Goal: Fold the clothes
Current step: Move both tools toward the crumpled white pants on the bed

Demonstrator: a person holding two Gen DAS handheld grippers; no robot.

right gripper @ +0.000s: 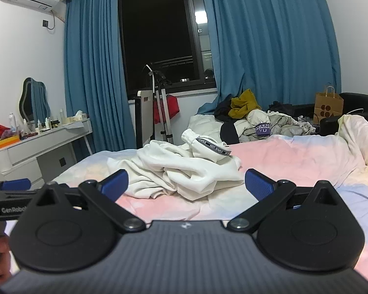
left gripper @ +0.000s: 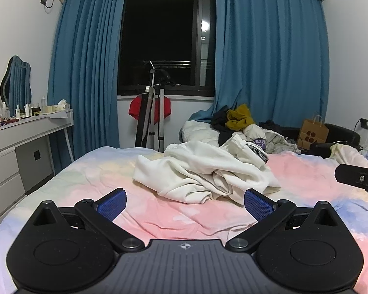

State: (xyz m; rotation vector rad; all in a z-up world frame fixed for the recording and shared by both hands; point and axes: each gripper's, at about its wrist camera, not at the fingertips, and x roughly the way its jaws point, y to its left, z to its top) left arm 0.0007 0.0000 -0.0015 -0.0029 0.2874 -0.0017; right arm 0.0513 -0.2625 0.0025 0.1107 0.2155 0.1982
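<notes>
A crumpled white garment (left gripper: 203, 174) (right gripper: 184, 166) with a black lettered trim band lies in a heap on the pastel pink, blue and yellow bedsheet (left gripper: 159, 215) (right gripper: 294, 156). My left gripper (left gripper: 185, 202) hovers just short of the heap's near edge, open, with nothing between its blue pads. My right gripper (right gripper: 186, 183) is open too, a little in front of the heap and empty. The right gripper's black body (left gripper: 358, 177) shows at the right edge of the left wrist view. The left gripper's blue pad (right gripper: 16, 185) shows at the left edge of the right wrist view.
A pile of other clothes (left gripper: 243, 122) (right gripper: 247, 115), mustard, black, grey and white, sits at the bed's far end under blue curtains. A grey dresser (left gripper: 17, 147) with bottles and a mirror stands left. A brown paper bag (right gripper: 328, 105) and a black chair stand right. A folded rack (left gripper: 152, 117) leans below the window.
</notes>
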